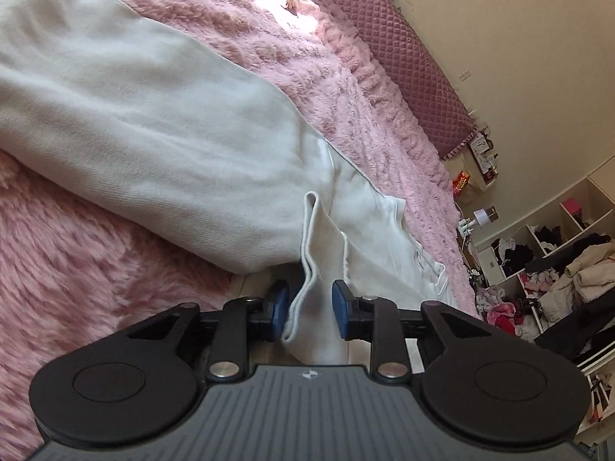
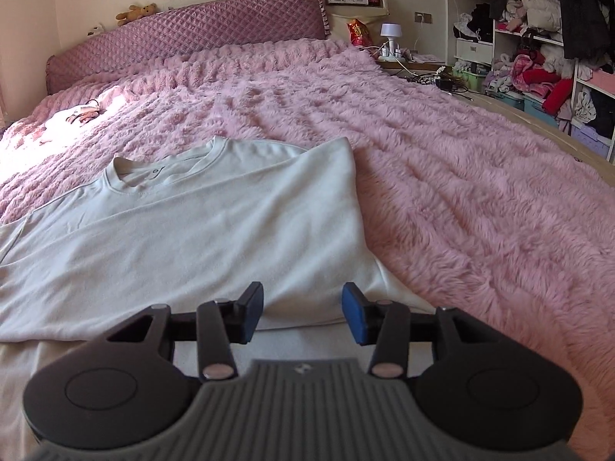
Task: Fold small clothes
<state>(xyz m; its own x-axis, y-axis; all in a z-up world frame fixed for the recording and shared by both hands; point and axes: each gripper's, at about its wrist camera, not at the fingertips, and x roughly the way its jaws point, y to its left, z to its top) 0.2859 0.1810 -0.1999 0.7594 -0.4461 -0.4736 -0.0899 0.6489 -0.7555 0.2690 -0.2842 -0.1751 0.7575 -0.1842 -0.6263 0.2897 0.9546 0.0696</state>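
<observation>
On fluffy pink blanket (image 2: 461, 192), soft white knit shirt (image 2: 192, 230), smoothly folded.

White shirt (image 2: 184, 238); pink fluffy blanket (image 2: 442, 176); mauve quilted headboard (image 2: 200, 34).

Blanket (image 2: 461, 192) lies bare from 12 to 3 o'clock of the right tongs (image 2: 303, 313); shirt (image 2: 173, 238) covers 9 to 12.
</observation>
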